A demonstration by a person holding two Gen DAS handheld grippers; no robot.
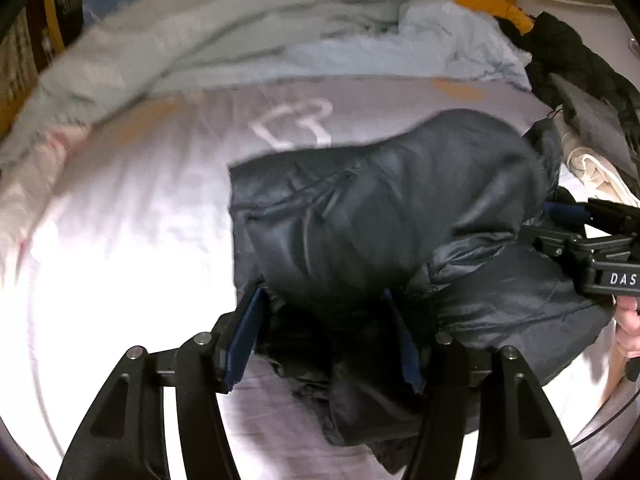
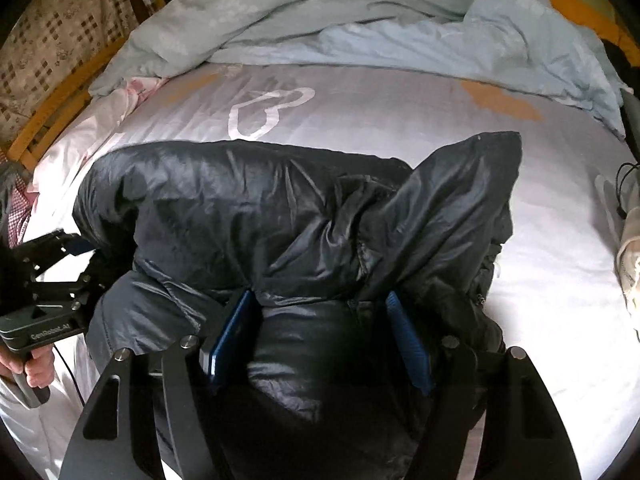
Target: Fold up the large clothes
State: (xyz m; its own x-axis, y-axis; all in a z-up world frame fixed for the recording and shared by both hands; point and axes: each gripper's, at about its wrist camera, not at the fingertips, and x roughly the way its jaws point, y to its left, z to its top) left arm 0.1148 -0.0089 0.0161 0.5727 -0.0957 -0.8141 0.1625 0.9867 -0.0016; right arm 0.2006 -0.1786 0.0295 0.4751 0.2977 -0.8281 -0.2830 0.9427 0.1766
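A dark puffy jacket (image 1: pixel 400 200) lies bunched on the pale bed sheet (image 1: pixel 140 220). My left gripper (image 1: pixel 324 292) straddles its near left edge; the blue pads stand apart, loose fabric lies between them, and sheet shows beside the left pad. In the right wrist view the jacket (image 2: pixel 240 208) spreads across the sheet (image 2: pixel 400 112) with one corner standing up. My right gripper (image 2: pixel 320 294) has its pads pressed against a thick fold that fills the gap. The left gripper (image 2: pixel 86 264) also shows at the jacket's left end, and the right gripper (image 1: pixel 568 220) at its right end.
A crumpled light blue duvet (image 2: pixel 320 12) is heaped along the far side of the bed. Dark clothes (image 1: pixel 580 68) and a cream garment (image 2: pixel 628 256) lie at the right edge. A wooden bed frame (image 2: pixel 48 120) runs along the left. A hand (image 2: pixel 36 364) grips the left tool.
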